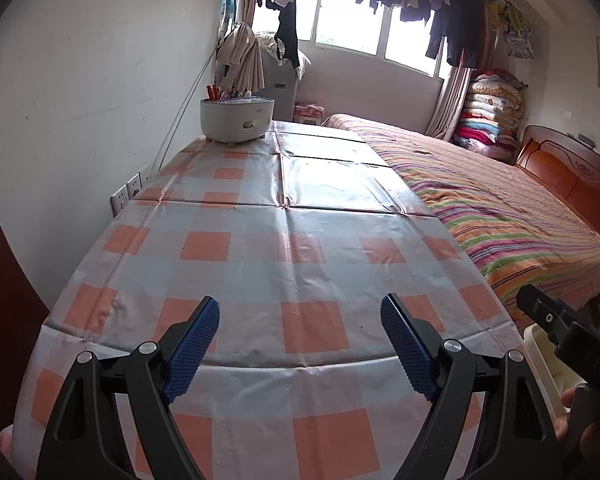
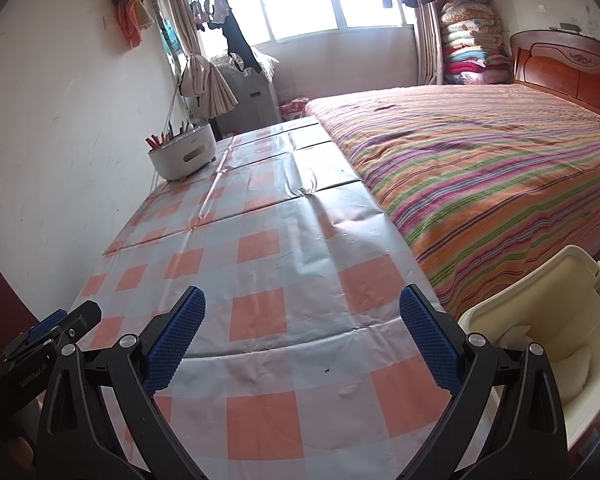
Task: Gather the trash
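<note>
The only writing I can read is white lettering on the black body of my left gripper point(image 2: 66, 322), seen at the left edge of the right wrist view: it looks like "GenRobot.AI". A small mark on the front of the white oval plastic holder point(image 1: 237, 119) with red-handled utensils standing in it is too small to read. I count one worktop point(image 1: 284, 240), covered in a glossy checked cloth of orange, white and pale grey squares, one such holder at its far left corner by the wall, one bed point(image 2: 480, 168) with a multicoloured striped cover along the worktop's right side, one stack of folded quilts point(image 2: 472, 44) beyond the bed, and two wall sockets point(image 1: 126, 194) just off the worktop's left edge. One cream plastic bin point(image 2: 540, 320) stands open off the worktop's near right corner, with white crumpled trash point(image 2: 576, 368) lying inside it. On the cloth near that corner I see one small pale scrap point(image 2: 350, 390) and one tiny dark speck point(image 2: 327, 370); what they are I cannot tell. My left gripper point(image 1: 300, 344) hovers above the near end of the worktop with its blue ribbed pads point(image 1: 196, 340) spread wide, nothing between them and touching nothing. My right gripper point(image 2: 302, 338) hangs beside it, likewise wide apart and empty, closer to the bin.
</note>
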Tool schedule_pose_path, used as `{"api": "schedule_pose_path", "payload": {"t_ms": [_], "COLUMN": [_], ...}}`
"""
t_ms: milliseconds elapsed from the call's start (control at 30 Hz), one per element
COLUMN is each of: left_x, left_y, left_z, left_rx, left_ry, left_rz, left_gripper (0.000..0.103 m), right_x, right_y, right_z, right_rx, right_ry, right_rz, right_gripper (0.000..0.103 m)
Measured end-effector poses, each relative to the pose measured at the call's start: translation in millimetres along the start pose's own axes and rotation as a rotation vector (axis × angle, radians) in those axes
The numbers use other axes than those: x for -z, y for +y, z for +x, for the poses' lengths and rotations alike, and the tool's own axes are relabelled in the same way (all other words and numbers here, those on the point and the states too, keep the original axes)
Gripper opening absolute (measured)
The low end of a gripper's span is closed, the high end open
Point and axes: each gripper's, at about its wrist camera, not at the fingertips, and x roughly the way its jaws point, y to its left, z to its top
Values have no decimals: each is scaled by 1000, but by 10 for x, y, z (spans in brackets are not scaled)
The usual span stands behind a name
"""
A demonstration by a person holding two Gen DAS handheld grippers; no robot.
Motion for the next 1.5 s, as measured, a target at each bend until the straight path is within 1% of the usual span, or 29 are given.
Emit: {"api": "schedule_pose_path", "payload": {"t_ms": [333,633,867,1000,1333,1500], "left_x": [29,25,7,22,14,21], "left_y": [62,95,4,-89,-218,-364], "left_z": [0,8,-5,-12,-27,-59], "left_rx": [-12,-11,5,7,19,42], "left_ry": [14,21,20,14,13,6], "left_rz": [14,4,16,45,62,87], "left_gripper": [81,81,81,81,81,81], "right_x": [45,50,-36,-13,-54,-75], "right_y": [110,136,-12,-90,-141,-298], "right_z": [184,210,62,19,-174,-376], "right_rx": [-11,-7,23,27,41,61], "right_ry": [47,66,30,35,4,-23], "right_rz": [-30,-46,-23,-20,-13,-11], "right_gripper": [96,96,96,96,96,96]}}
